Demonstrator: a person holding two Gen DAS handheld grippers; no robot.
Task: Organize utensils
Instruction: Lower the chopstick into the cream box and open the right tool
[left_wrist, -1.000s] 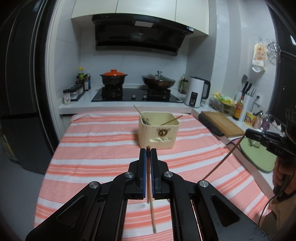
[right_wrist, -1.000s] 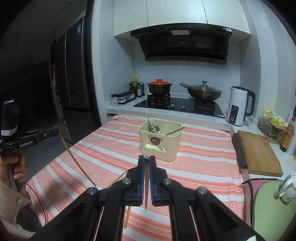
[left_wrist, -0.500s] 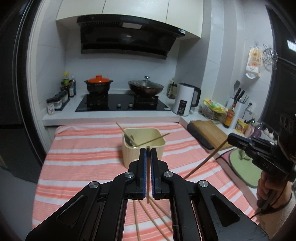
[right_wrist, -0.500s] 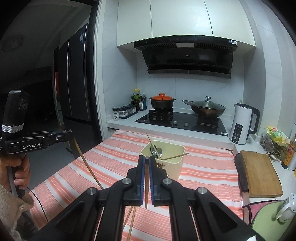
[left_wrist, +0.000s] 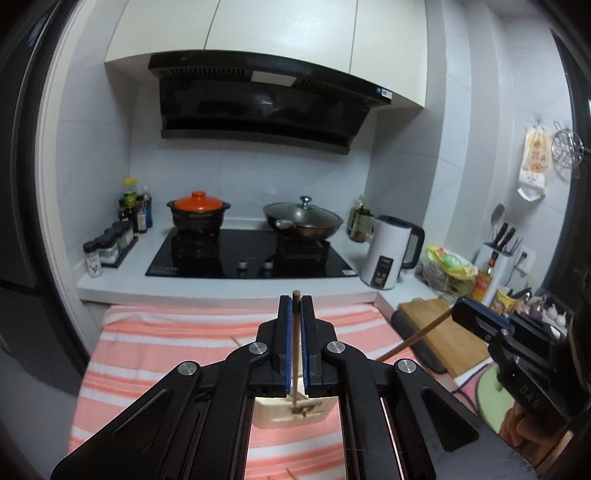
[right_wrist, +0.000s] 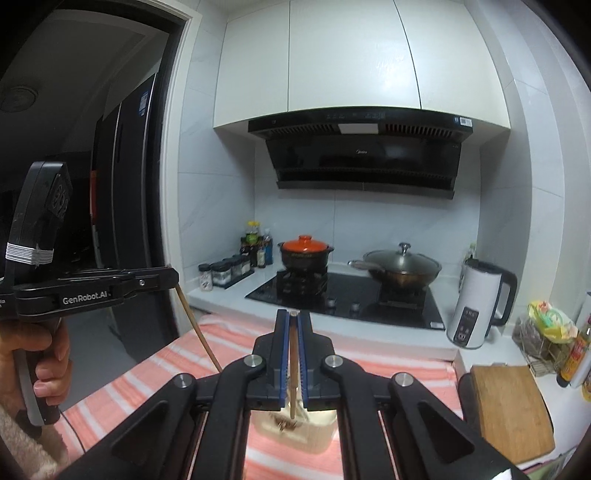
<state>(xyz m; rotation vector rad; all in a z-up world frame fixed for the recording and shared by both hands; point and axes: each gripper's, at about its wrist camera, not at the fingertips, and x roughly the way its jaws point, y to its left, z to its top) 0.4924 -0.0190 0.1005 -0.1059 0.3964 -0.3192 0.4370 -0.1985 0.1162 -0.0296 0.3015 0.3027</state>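
Your left tool (left_wrist: 295, 306) clenched on chopstick (left_wrist: 295, 354); right tool (right_wrist: 293, 325) clenched on second chopstick (right_wrist: 293, 365). Both sticks run along fingers, lower ends pointing down at cream holder (left_wrist: 291, 415) on striped tabletop (left_wrist: 147, 350), bottom centre, just below both tools.

White tiled wall (left_wrist: 399, 177), cream cabinets (right_wrist: 354, 55), black range hood (left_wrist: 258, 107), dark fridge (right_wrist: 125, 184).

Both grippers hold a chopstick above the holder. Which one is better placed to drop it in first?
Hard to call, perhaps the left: its chopstick hangs straight over the holder.
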